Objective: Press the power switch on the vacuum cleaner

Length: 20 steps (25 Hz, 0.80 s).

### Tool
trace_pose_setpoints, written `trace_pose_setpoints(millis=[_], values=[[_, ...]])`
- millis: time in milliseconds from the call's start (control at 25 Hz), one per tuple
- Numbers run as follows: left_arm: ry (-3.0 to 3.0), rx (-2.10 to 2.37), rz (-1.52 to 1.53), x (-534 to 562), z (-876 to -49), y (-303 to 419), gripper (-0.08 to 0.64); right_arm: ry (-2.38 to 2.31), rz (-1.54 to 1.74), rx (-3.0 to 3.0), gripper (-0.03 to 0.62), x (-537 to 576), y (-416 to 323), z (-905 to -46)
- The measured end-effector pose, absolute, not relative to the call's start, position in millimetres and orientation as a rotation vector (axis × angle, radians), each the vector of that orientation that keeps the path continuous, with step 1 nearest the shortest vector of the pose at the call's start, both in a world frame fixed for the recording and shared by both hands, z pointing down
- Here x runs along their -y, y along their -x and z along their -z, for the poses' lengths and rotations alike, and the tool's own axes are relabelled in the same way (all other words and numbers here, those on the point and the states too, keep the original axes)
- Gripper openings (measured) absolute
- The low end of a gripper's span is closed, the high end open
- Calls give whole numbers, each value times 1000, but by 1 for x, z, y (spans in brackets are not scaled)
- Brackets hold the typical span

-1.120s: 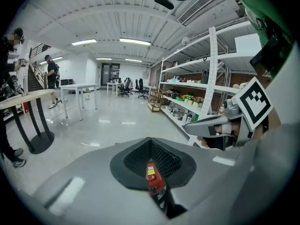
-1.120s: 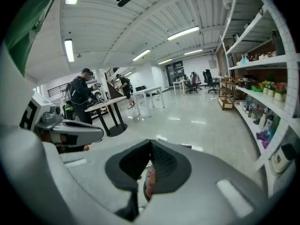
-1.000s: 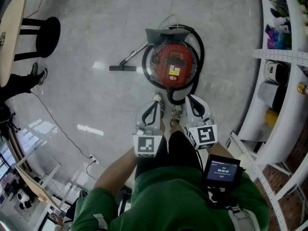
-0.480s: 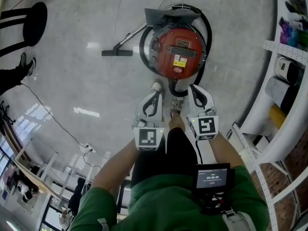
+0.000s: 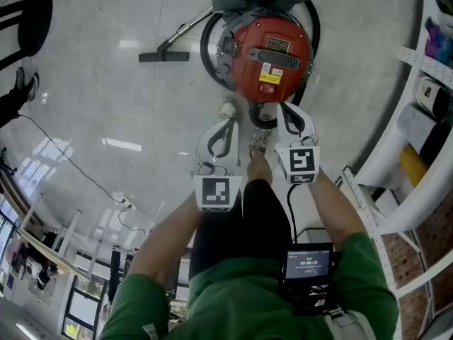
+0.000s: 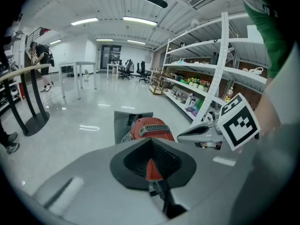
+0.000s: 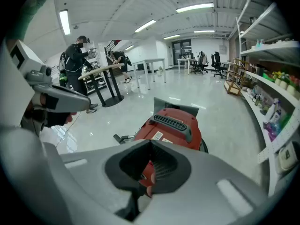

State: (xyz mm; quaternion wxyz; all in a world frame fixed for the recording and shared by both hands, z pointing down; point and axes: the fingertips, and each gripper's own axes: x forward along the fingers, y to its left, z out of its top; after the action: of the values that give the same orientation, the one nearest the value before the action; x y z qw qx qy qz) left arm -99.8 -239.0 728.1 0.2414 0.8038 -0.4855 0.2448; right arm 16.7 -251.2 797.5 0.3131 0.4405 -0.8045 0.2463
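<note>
The red canister vacuum cleaner [image 5: 271, 55] stands on the floor ahead, with a black hose looped around it and a black grille handle on top. I cannot pick out its power switch. My left gripper [image 5: 226, 122] is held just short of the vacuum's near left side and is shut with nothing in it. My right gripper [image 5: 284, 110] hangs at the near edge of the vacuum, also shut and empty. The left gripper [image 6: 151, 139] points at the vacuum [image 6: 150, 128] in the left gripper view. The right gripper [image 7: 151, 142] sits close over the vacuum [image 7: 174, 125] in the right gripper view.
The vacuum's floor nozzle [image 5: 164, 57] lies to its left on a metal wand. White shelving [image 5: 425, 126] with goods runs along the right. A black stool [image 5: 30, 11] stands far left, and a thin cable [image 5: 78, 168] crosses the floor. People stand at a high table [image 7: 82, 55].
The person has walked closer to the vacuum, which now looks larger and higher in the head view. Both grippers, still shut, have come up to its near edge.
</note>
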Motion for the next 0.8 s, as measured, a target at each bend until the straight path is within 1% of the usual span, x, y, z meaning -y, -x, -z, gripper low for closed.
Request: trace_pose_setpoints(millis=[400, 800], values=[[-2140, 1327, -675, 228, -751, 115, 7, -1077, -696, 2025, 3, 252, -16, -867], [-2125, 1333, -678, 224, -758, 118, 7, -1066, -694, 2020, 3, 253, -15, -876]])
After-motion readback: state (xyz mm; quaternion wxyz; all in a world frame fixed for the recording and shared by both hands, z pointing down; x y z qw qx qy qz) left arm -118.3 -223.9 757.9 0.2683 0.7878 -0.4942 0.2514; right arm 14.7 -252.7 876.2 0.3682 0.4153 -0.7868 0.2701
